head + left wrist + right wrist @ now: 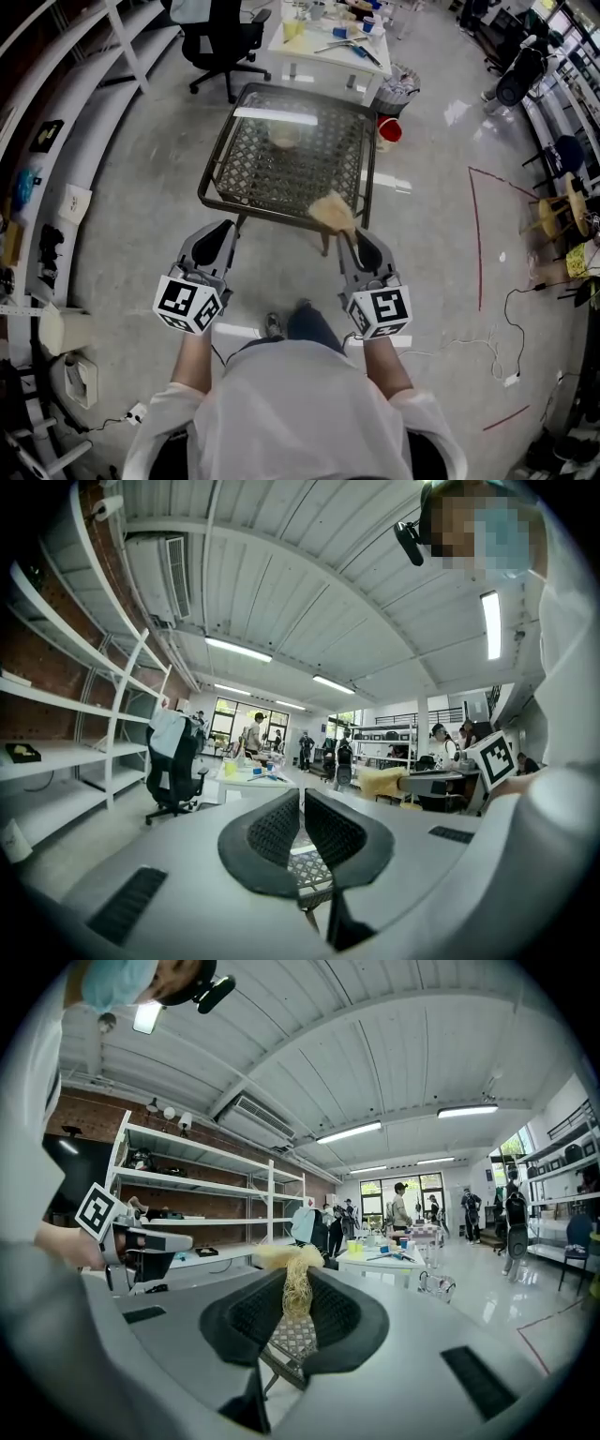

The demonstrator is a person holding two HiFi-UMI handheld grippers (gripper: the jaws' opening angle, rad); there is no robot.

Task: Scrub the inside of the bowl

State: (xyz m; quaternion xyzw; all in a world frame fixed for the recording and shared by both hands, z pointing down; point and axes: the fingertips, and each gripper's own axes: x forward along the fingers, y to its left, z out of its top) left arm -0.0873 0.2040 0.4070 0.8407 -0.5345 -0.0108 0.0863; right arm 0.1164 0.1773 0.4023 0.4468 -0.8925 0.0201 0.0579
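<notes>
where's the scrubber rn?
Head view, right side: the scrubber is clamped in the right hand-held gripper, over the near edge of the mesh table.

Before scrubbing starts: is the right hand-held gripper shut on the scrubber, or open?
Shut on it: the right hand-held gripper pinches the scrubber, fibres squeezed between its jaws.

On my feed I'm looking down at a dark-framed table (pixel 217 161) with a lattice top, standing on the shiny grey floor (pixel 441 253), and the only thing I can see sitting on it is a small pale bowl (pixel 284 137), toward the far edge.
</notes>
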